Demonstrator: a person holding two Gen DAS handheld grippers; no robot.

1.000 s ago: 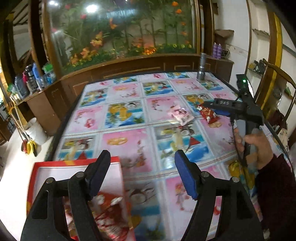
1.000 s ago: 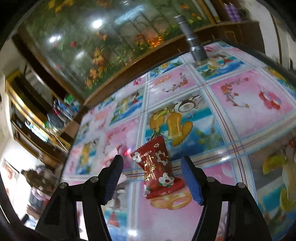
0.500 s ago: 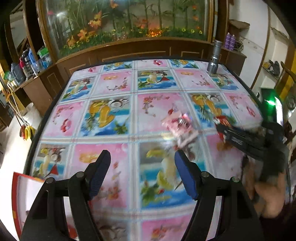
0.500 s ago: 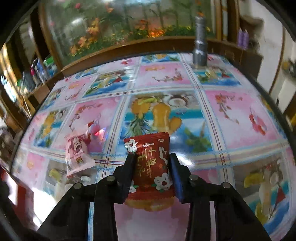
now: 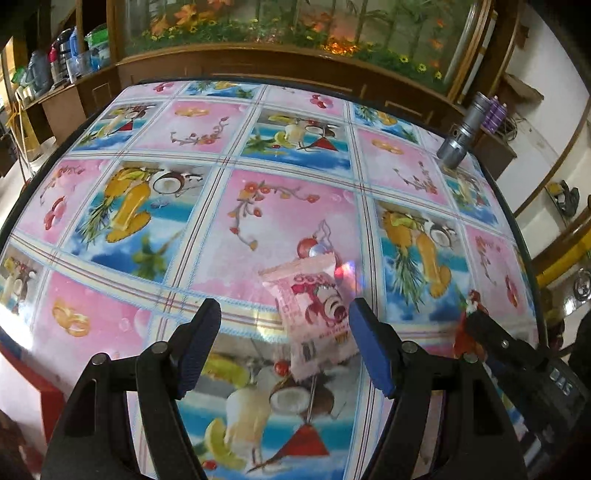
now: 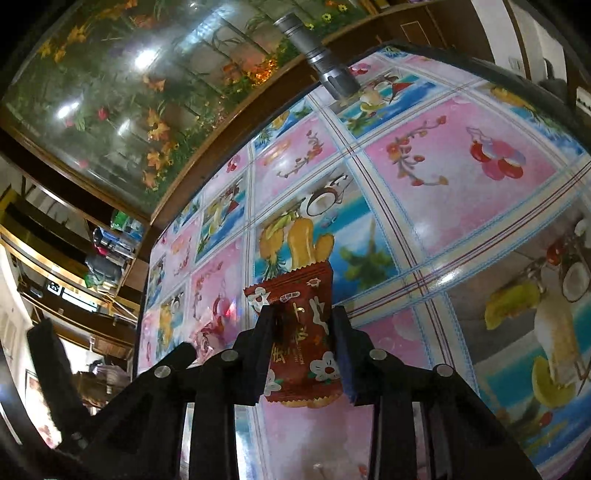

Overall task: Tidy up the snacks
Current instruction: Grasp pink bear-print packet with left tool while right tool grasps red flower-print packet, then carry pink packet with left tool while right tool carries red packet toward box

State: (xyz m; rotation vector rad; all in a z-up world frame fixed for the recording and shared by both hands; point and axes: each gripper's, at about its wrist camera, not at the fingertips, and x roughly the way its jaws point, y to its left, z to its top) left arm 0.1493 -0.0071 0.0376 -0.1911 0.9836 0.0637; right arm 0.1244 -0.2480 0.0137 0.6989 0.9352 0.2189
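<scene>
- A red box corner shows at the far left edge of the desk, which is covered in a glossy cloth of pink and blue fruit-and-flower squares.
- The left gripper hangs over the cloth with its blue-padded fingers spread wide, gripping nothing.
- A pink snack packet (printed with a red bear-like cartoon) lies flat on the desk between those fingers, closer to the right-hand one, with no pad pressing on it.
- To its right, the right gripper has just been closing, and its fingers now pinch a dark red snack packet with white flowers; the packet stands on end between the pads, its crimped top sticking up past the fingertips.
- A metal flashlight stands head-down near the far right edge of the desk, well apart from both packets.
- Behind the desk runs a wood-framed glass panel showing orange flowers and greenery.
</scene>
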